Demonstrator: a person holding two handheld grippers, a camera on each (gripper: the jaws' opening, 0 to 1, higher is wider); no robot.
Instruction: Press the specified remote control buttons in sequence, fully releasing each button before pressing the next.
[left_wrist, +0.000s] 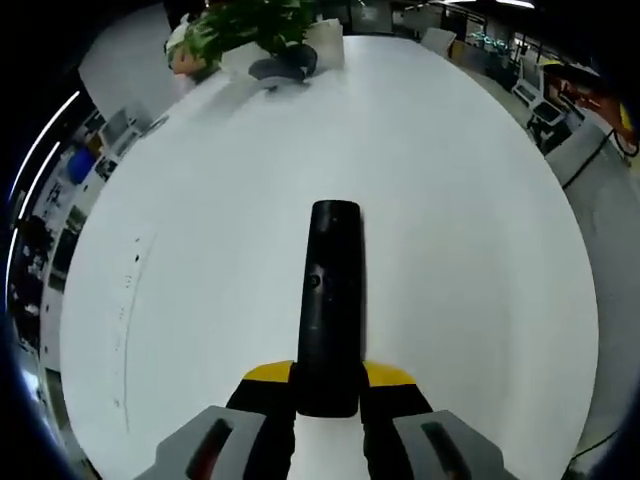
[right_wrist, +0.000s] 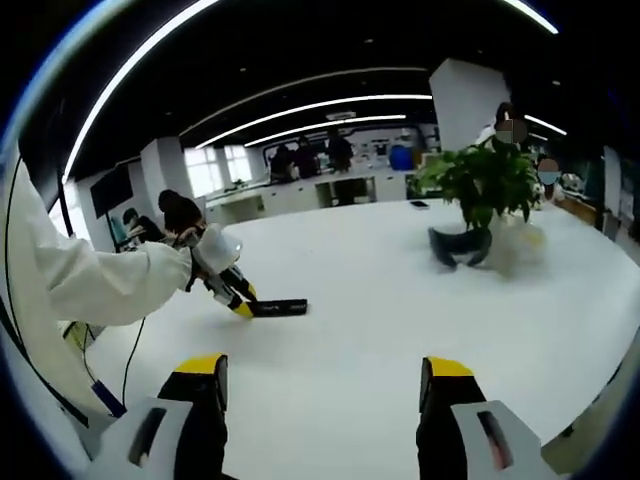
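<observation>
A long black remote control points away from me over the white table, its near end clamped between the yellow-tipped jaws of my left gripper. From the right gripper view the same remote sticks out of the left gripper, held by a hand in a white sleeve at the table's left. My right gripper stands open above the table with nothing between its fingers.
A potted green plant stands on the table beside a dark curved object; the plant is at the far end in the left gripper view. Desks, screens and people fill the office behind.
</observation>
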